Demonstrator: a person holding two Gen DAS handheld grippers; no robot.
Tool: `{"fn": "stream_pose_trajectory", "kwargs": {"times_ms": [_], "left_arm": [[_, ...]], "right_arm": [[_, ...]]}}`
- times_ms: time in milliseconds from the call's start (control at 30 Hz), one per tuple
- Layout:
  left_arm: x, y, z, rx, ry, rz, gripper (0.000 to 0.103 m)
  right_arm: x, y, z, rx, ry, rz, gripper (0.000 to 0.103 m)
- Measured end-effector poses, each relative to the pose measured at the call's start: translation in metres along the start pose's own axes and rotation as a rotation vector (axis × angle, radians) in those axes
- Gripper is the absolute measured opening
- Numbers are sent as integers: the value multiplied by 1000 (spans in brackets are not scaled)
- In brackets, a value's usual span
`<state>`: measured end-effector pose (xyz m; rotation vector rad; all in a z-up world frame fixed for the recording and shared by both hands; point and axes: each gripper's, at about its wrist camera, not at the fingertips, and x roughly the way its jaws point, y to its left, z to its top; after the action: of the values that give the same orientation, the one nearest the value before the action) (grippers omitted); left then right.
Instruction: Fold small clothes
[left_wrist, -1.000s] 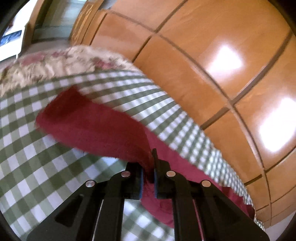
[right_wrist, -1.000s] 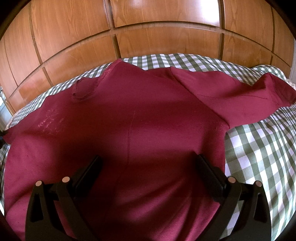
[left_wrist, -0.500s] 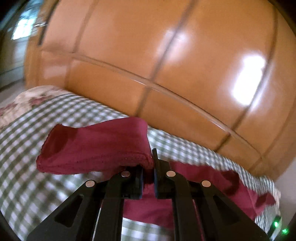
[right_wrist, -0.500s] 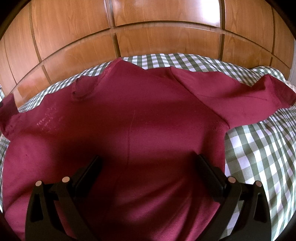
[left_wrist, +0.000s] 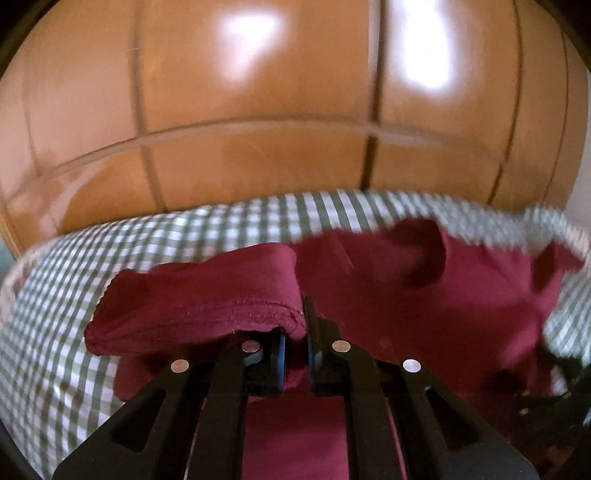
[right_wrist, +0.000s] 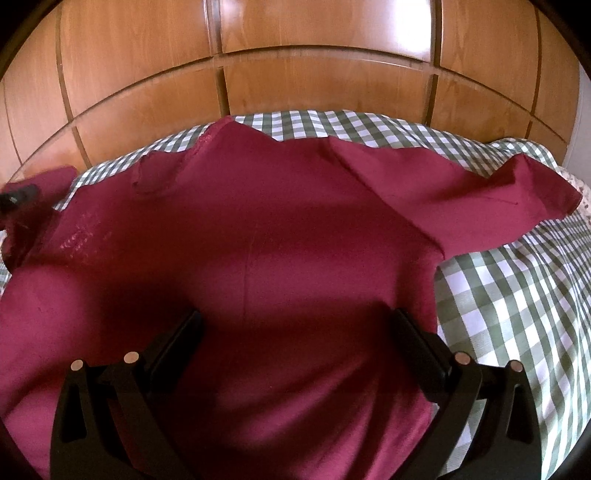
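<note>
1. Left wrist view: your left gripper (left_wrist: 295, 347) has its jaws pinched tight on the hemmed cuff of the maroon T-shirt's (left_wrist: 424, 306) left sleeve (left_wrist: 199, 302), lifted over the checked bedspread (left_wrist: 59, 332). The thin pinch could slip, or drag the body askew.

2. Right wrist view: your right gripper (right_wrist: 295, 350) hovers with its jaws wide apart and empty over the shirt, which lies flat on the bed, collar (right_wrist: 207, 144) toward the wooden wardrobe (right_wrist: 295, 74), long axis running away from you.
</note>
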<state>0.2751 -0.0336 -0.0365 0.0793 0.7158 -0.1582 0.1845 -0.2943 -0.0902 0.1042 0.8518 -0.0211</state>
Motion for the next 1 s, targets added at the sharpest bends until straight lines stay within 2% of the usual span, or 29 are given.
{"fn": "stream_pose_trajectory", "kwargs": {"times_ms": [100,167,333,367,433,467,500,567,667,767,867,1000], "left_arm": [[24,-28,-9,97,63,59,7],[34,-38,-16,121,83,81,7],[40,-65,-27,198,62,72,7],[43,-71,-30,228,68,71,11],[48,-82,-33,274,85,54,32],[48,-86,-34,285,87,35,52],[46,-91,-37,303,72,0,68],[40,-100,-42,350,29,-26,78],[29,-110,-48,420,-6,-47,79],[13,-101,-48,391,-34,-76,79],[-6,-89,-50,344,-61,-113,95],[-20,-77,-60,335,-86,-82,99]], "right_arm": [[0,0,0,0,0,0,101],[0,0,0,0,0,0,101],[0,-1,0,1,1,0,101],[0,0,0,1,1,0,101],[0,-1,0,1,1,0,101],[1,0,1,1,1,0,101],[1,0,0,1,1,0,101],[1,0,0,1,2,0,101],[1,-1,0,1,2,1,101],[1,-1,0,3,2,3,101],[1,-1,0,3,2,2,101],[0,-1,0,2,1,2,101]]}}
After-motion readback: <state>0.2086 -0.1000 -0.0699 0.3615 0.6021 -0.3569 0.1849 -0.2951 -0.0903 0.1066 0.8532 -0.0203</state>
